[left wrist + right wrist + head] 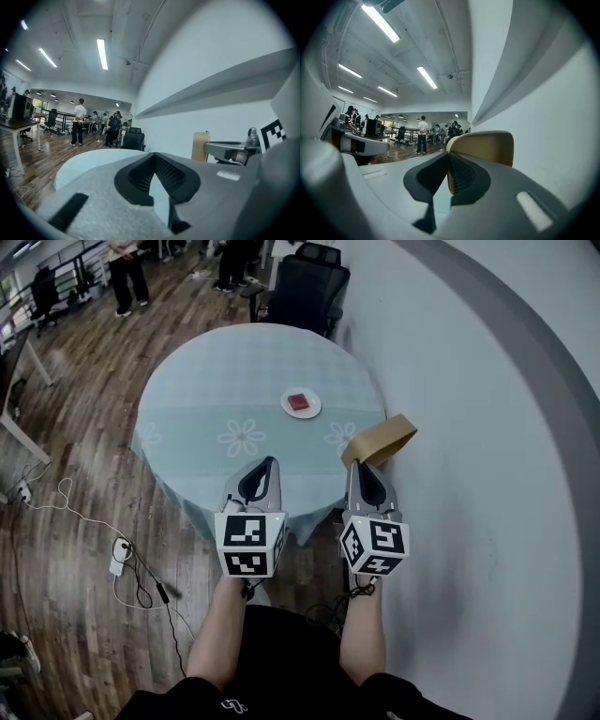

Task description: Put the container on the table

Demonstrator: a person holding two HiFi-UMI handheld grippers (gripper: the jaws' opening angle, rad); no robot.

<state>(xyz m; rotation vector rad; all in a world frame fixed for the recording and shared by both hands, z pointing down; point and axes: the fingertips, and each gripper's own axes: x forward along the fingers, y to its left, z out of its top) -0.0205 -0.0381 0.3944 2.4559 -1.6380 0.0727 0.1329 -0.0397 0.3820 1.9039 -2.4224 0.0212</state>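
Note:
A tan, open-topped container point(380, 440) hangs tilted above the right near edge of the round table point(216, 390), close to the white wall. My right gripper point(362, 466) is shut on its lower rim. In the right gripper view the container point(487, 147) rises just past the closed jaws of the right gripper point(449, 158). My left gripper point(262, 468) is shut with nothing in it, over the table's near edge, a hand's width left of the right one. From the left gripper point(153, 157), the container point(200, 146) shows at the right.
A small white plate point(301, 404) with a red block sits right of the table's middle. A black office chair point(309, 287) stands behind the table. The white wall point(487, 427) runs along the right. Cables and a power strip point(122, 557) lie on the wooden floor at left. People stand far back.

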